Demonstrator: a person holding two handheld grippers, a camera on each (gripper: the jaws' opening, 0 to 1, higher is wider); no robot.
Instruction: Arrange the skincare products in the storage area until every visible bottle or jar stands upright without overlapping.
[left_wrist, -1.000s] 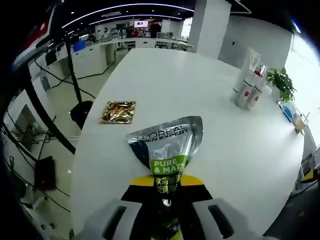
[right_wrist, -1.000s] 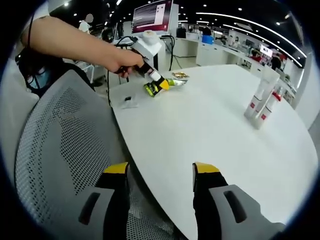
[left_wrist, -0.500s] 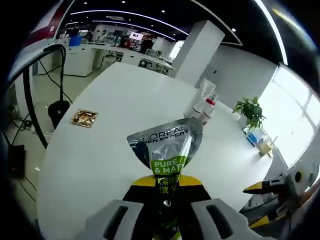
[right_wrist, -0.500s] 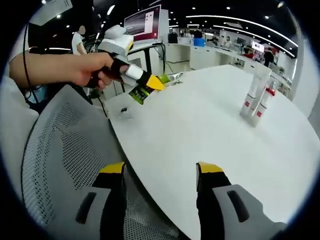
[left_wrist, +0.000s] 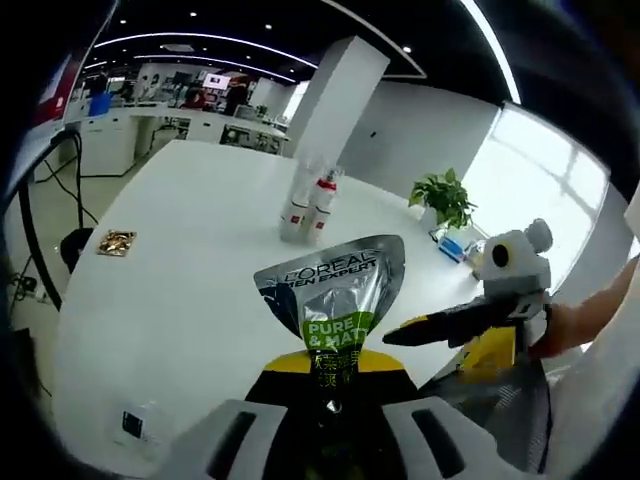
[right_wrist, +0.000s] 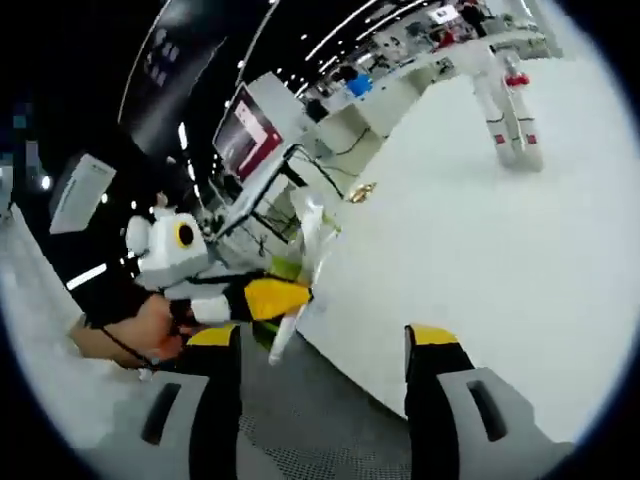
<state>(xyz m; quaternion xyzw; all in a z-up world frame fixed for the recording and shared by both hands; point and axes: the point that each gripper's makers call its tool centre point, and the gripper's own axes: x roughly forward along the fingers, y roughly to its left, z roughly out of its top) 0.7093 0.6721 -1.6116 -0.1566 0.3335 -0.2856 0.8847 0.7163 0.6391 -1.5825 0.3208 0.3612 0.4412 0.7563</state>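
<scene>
Off the table's (left_wrist: 180, 300) near edge, left tool (left_wrist: 330, 395) clamps sachet (left_wrist: 335, 290); right tool (right_wrist: 325, 350) gapes.

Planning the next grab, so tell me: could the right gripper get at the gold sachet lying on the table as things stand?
Probably yes. The right gripper is open and carries nothing, and bare white table lies around the gold sachet. Only the left gripper, shut on the L'Oreal tube, hangs beside its path.

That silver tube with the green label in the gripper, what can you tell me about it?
The silver tube is soft, shiny plastic, with a flat crimped end pointing away and a green "PURE & MATTE" band under "L'OREAL MEN EXPERT" print. The left gripper is shut on its lower part, holding it above the white table. In the right gripper view it appears edge-on.
</scene>
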